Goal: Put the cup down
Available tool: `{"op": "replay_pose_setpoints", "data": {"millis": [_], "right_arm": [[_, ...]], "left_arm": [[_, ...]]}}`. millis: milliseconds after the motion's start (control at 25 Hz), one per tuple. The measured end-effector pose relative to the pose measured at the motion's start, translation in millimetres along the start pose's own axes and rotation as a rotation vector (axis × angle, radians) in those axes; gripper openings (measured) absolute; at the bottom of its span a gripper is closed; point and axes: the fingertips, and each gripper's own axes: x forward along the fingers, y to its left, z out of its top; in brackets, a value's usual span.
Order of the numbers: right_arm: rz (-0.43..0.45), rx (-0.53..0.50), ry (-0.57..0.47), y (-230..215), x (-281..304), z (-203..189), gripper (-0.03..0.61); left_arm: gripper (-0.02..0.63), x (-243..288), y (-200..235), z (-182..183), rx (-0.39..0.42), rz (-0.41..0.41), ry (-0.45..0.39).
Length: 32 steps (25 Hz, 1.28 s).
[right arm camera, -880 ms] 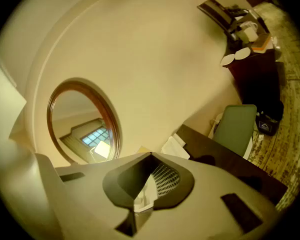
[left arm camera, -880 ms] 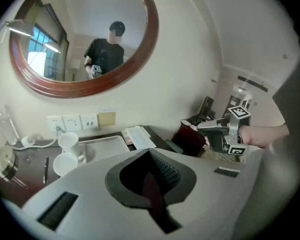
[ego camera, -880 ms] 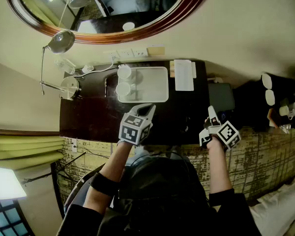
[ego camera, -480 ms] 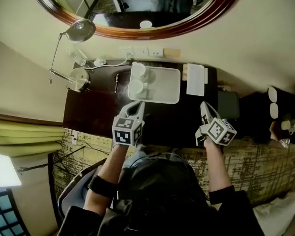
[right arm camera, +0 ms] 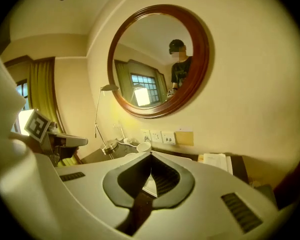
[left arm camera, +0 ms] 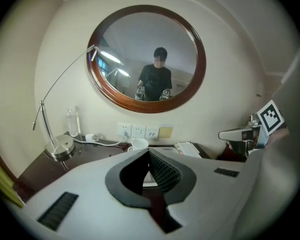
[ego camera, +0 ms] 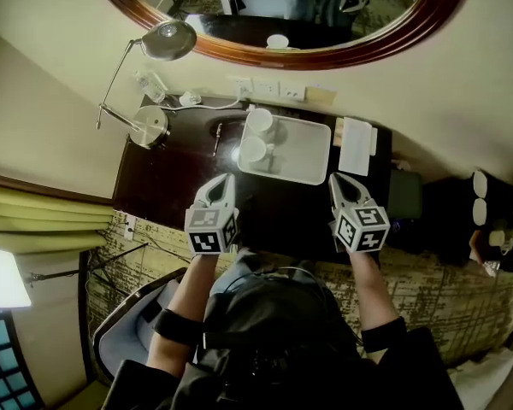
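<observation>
An oval wood-framed mirror [ego camera: 278, 11] hangs above a dark worktop [ego camera: 167, 186]. On the worktop a white tray [ego camera: 303, 150] carries two white cups [ego camera: 252, 150] at its left end, one behind the other. The left gripper [ego camera: 224, 180] and right gripper [ego camera: 337, 180] hover over the worktop's near edge, fingers pressed together and empty, apart from the cups.
</observation>
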Motion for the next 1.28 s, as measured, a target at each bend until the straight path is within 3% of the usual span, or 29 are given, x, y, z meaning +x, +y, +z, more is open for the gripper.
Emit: {"op": "replay_pose_setpoints", "data": {"millis": [200, 480, 560, 640, 920, 1120, 1280], "right_arm": [[0.069, -0.23, 0.055, 39.2, 18.6, -3.6, 0.0], [0.093, -0.197, 0.082, 47.2, 35.1, -9.1, 0.0], [0.095, -0.183, 0.088, 46.4, 38.6, -9.4, 0.0], [0.096, -0.176, 0.091, 46.1, 41.6, -9.5, 0.0], [0.1, -0.166, 0.112, 51.0, 51.6, -16.6, 0.0], [0.086, -0.15, 0.142, 52.5, 54.3, -29.5, 0.0], [0.06, -0.14, 0.16, 47.7, 56.4, -42.0, 0.0]], "left_arm": [[0.0, -0.6, 19.7, -2.8, -0.017, 0.027, -0.021], [0.001, 10.6, 27.6, -5.9, -0.025, 0.011, -0.01], [0.076, 15.6, 27.3, -10.1, -0.022, -0.012, 0.008], [0.218, 22.6, 24.8, -14.4, -0.005, -0.048, 0.021], [0.505, 61.9, 16.8, -42.9, 0.132, -0.222, 0.059], [0.562, 103.2, 13.7, -64.6, 0.183, -0.313, 0.097], [0.565, 140.7, 12.4, -81.4, 0.219, -0.361, 0.14]]}}
